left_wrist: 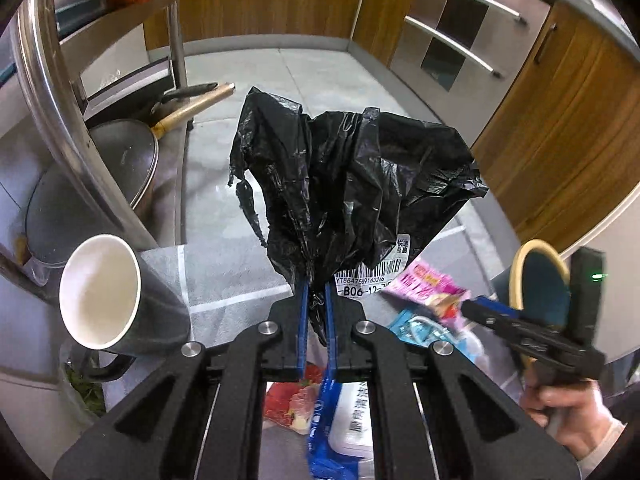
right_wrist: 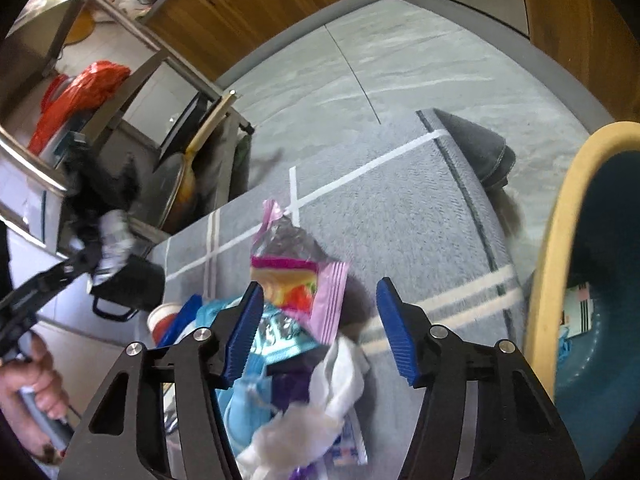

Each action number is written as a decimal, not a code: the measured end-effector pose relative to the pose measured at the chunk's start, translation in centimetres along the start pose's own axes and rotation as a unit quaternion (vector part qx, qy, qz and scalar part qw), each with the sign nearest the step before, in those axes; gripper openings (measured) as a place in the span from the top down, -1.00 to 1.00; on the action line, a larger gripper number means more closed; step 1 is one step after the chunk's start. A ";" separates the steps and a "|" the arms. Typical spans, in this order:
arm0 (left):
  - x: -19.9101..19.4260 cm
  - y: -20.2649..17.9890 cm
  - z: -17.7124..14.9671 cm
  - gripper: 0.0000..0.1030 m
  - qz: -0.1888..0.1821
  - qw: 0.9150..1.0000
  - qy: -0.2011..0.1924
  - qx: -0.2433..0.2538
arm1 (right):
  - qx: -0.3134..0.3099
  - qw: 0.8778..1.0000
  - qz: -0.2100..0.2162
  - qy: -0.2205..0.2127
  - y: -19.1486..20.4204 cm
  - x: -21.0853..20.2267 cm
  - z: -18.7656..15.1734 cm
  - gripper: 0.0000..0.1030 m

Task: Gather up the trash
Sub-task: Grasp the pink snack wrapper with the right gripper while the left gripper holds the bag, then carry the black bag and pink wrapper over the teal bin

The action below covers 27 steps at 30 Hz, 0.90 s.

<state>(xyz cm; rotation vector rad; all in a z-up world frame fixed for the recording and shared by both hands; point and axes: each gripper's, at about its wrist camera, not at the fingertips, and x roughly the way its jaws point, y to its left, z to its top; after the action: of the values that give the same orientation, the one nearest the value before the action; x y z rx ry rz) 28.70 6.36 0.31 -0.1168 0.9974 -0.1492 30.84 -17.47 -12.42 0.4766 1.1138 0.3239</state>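
My left gripper [left_wrist: 316, 294] is shut on a crumpled black plastic bag [left_wrist: 352, 176] with a white barcode label, holding it up above the grey cloth [right_wrist: 400, 208]. Under it lies a pile of trash: a pink snack wrapper [left_wrist: 424, 284], blue packets and a red wrapper. My right gripper [right_wrist: 320, 320] stands open over the pile. The pink wrapper [right_wrist: 320, 292] lies between its blue pads and only the left pad is near it. White tissue [right_wrist: 320, 408] lies below. In the left wrist view my right gripper [left_wrist: 476, 308] is blurred at the right, with a hand on its handle.
A blue bin with a yellow rim [right_wrist: 560, 240] stands at the right and holds some trash. A black mug [left_wrist: 108, 300] lies on its side at the left. Behind it is a metal rack [left_wrist: 52, 92] with a pan and lid. Wooden cabinets line the grey floor.
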 end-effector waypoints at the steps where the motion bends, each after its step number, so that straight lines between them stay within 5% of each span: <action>1: -0.2 0.0 0.0 0.87 -0.003 1.000 -0.003 -0.001 | 0.001 1.000 0.001 0.005 0.0 0.4 0.0 -0.09; 4: -0.6 -0.5 0.1 0.87 -0.010 1.000 -0.006 0.001 | 0.003 1.000 0.008 0.019 -0.1 1.4 -0.2 0.16; 6: -0.7 -0.7 0.1 0.87 -0.016 1.000 -0.005 0.001 | -0.002 1.000 0.012 0.023 0.0 1.7 -0.5 0.51; 9: -0.9 -0.8 0.3 0.87 -0.020 1.000 -0.008 0.001 | -0.004 1.000 0.026 0.015 0.0 1.4 -0.8 0.71; 27: -5.5 -3.5 -1.0 0.87 -0.039 0.998 -0.046 -0.005 | -0.075 0.996 -0.002 -0.057 2.4 -9.1 -2.8 0.82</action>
<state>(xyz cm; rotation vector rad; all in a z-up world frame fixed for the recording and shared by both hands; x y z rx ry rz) 24.66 3.88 4.90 -0.1707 0.9022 -0.2082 24.51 -19.26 -5.11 0.3555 0.9718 0.3704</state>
